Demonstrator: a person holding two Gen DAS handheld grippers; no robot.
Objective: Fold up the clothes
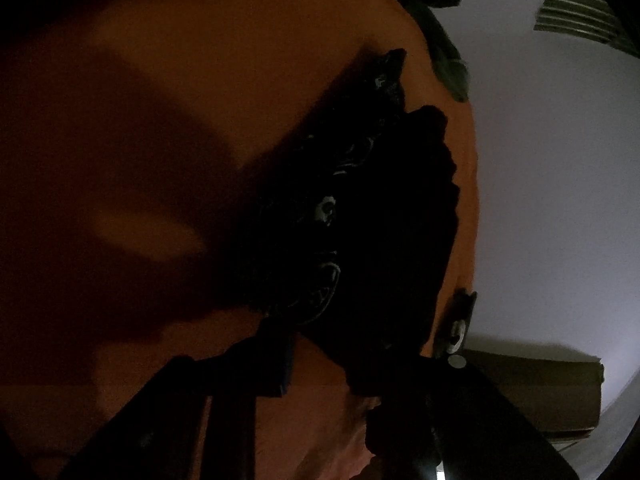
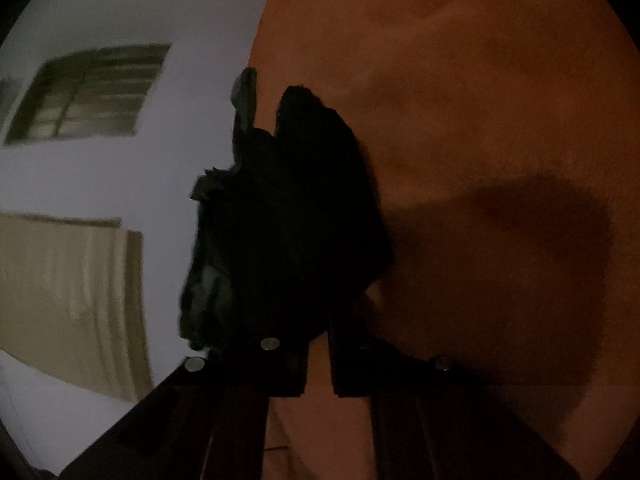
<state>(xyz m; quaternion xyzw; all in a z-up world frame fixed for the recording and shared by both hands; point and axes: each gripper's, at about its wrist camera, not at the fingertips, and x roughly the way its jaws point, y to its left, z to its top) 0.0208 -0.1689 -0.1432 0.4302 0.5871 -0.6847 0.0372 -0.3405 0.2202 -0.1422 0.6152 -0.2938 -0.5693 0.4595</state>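
A black garment with a white skull print hangs bunched over an orange surface in the left wrist view. My left gripper is at its lower edge; the frame is too dark to show whether its jaws are closed. In the right wrist view the same black cloth bunches up in front of my right gripper. Its two dark fingers stand close together with cloth between their tips, shut on the garment. The orange surface fills the right side.
A white wall with a slatted vent lies to the right in the left wrist view, with a brown box below. In the right wrist view a window and a beige door are on the left.
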